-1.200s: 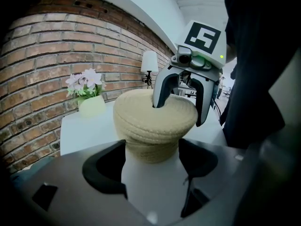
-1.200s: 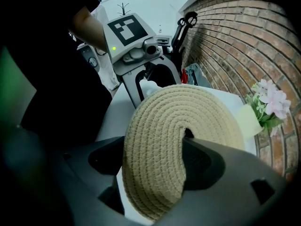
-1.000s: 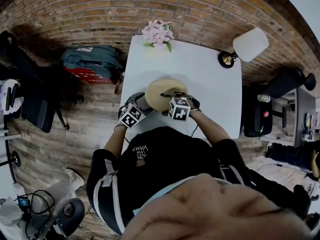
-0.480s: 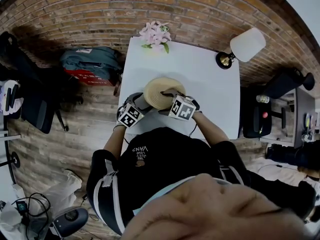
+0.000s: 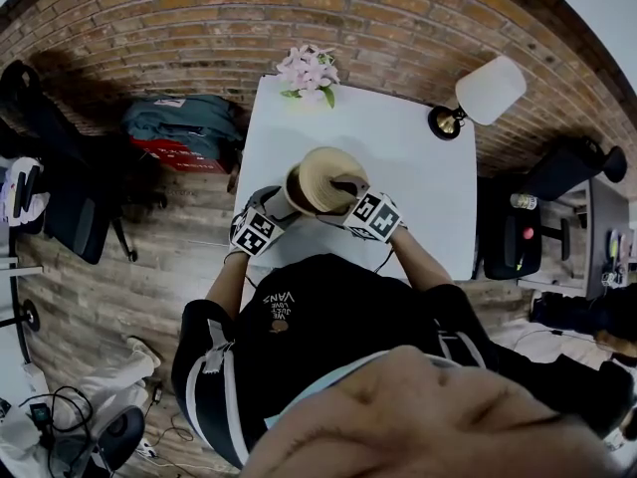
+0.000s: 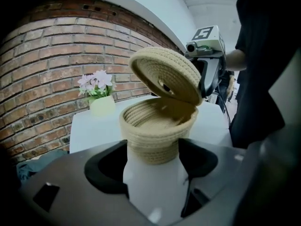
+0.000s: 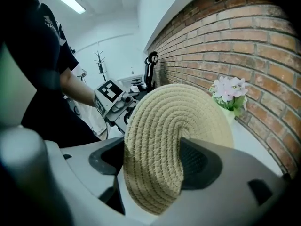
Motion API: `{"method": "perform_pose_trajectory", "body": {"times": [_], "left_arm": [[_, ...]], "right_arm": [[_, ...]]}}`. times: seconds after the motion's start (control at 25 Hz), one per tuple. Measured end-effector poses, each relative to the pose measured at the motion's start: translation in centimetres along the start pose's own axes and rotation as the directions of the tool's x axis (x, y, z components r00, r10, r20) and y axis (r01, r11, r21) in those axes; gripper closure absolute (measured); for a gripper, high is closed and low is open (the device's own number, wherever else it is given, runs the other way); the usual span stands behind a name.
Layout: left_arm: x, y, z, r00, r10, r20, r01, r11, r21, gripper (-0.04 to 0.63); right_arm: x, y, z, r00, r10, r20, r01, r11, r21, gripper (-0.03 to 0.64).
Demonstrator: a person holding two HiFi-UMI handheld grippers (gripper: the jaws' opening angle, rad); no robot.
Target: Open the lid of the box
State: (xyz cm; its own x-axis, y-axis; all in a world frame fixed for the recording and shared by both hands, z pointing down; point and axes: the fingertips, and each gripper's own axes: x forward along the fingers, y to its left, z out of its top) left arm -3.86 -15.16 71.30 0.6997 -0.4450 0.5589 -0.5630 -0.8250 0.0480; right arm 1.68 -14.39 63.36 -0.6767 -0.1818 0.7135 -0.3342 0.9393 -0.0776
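Note:
A round woven box point(image 5: 311, 189) stands on the white table point(image 5: 418, 167), near its front edge. My left gripper point(image 5: 282, 207) is shut on the box's body point(image 6: 157, 133), one jaw on each side of its base. The woven lid point(image 5: 333, 172) is tilted up off the rim, so the inside of the box shows. My right gripper point(image 5: 348, 191) is shut on the lid point(image 7: 164, 140), holding it edge-on. In the left gripper view the lid point(image 6: 167, 74) hangs over the box's right rim, with the right gripper point(image 6: 207, 55) behind it.
A pot of pink flowers point(image 5: 311, 68) stands at the table's far edge, and a lamp with a white shade point(image 5: 490, 88) at its far right corner. A blue backpack point(image 5: 184, 118) lies on the floor to the left. A dark chair point(image 5: 60, 202) stands further left.
The lid lay flat on the box; now it is tilted up and the box's inside shows. My right gripper has swung right with the lid. The left gripper has stayed put.

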Motion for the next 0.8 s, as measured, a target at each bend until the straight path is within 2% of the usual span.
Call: {"method": "perform_pose_trajectory", "body": {"times": [0.24, 0.48, 0.8], "left_arm": [[-1.4, -0.3, 1.2, 0.999, 0.04, 0.016, -0.04, 0.999, -0.017, 0.252], [-2.5, -0.8, 1.7, 0.995, 0.092, 0.048, -0.088, 0.994, -0.07, 0.252], [-4.1, -1.3, 3.1, 0.976, 0.193, 0.102, -0.178, 0.974, -0.139, 0.263]], "right_arm": [[-1.4, -0.6, -0.2, 0.998, -0.019, 0.058, 0.015, 0.998, 0.066, 0.279], [-2.7, -1.2, -0.3, 0.993, -0.051, 0.111, 0.037, 0.992, 0.122, 0.279], [-5.0, -1.9, -0.6, 0.975, -0.095, 0.2, 0.053, 0.978, 0.202, 0.279]]}}
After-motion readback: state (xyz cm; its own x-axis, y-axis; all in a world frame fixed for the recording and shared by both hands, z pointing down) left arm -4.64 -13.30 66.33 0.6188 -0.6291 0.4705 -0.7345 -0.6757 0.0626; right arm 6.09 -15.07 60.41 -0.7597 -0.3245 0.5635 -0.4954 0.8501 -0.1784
